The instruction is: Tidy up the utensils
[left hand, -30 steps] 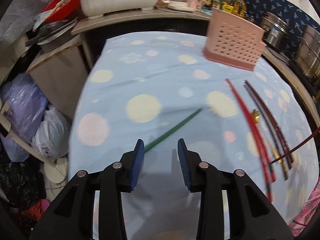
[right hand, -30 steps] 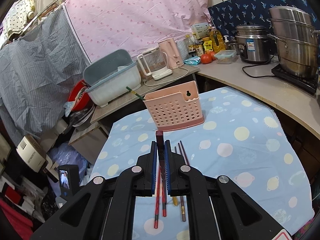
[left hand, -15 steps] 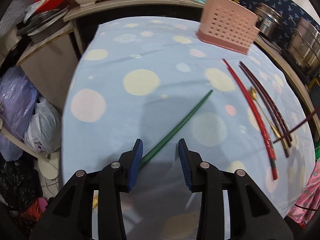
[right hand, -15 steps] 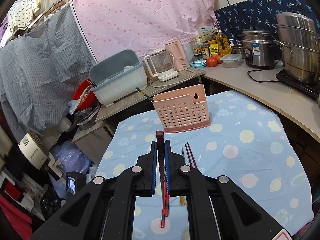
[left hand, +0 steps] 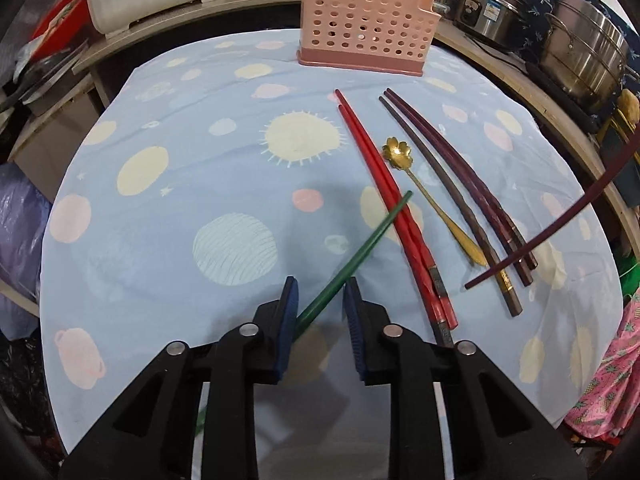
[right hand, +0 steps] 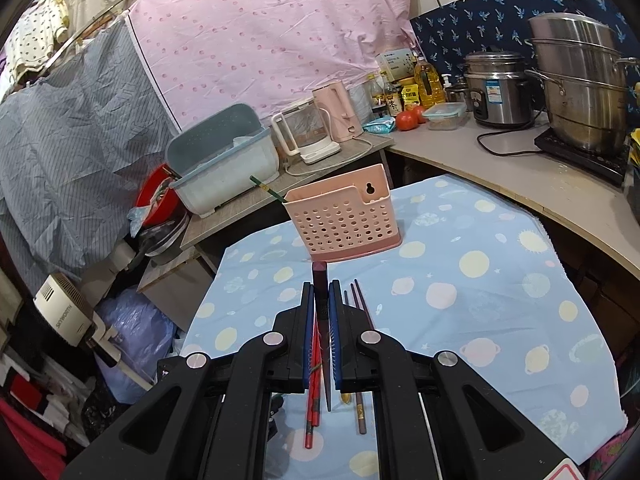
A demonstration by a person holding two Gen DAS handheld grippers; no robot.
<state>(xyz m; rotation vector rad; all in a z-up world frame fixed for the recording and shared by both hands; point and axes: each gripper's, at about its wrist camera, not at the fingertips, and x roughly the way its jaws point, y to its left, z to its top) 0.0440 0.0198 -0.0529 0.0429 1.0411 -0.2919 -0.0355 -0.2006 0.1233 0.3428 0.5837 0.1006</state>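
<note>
The left gripper (left hand: 318,300) is closing round the green chopstick (left hand: 360,248) between its jaws; the right gripper (right hand: 320,296) clamps a dark chopstick (right hand: 320,280); next, carry both ahead to the pink holder (left hand: 364,20).

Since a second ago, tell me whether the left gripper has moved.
Yes. The left gripper has moved right, toward the red chopsticks, judged against the pink basket; its closing jaws straddle the green chopstick.

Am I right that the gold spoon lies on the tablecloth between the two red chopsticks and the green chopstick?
Not quite. The gold spoon lies on the tablecloth between the red chopsticks and the dark brown chopsticks, as the left wrist view shows.
</note>
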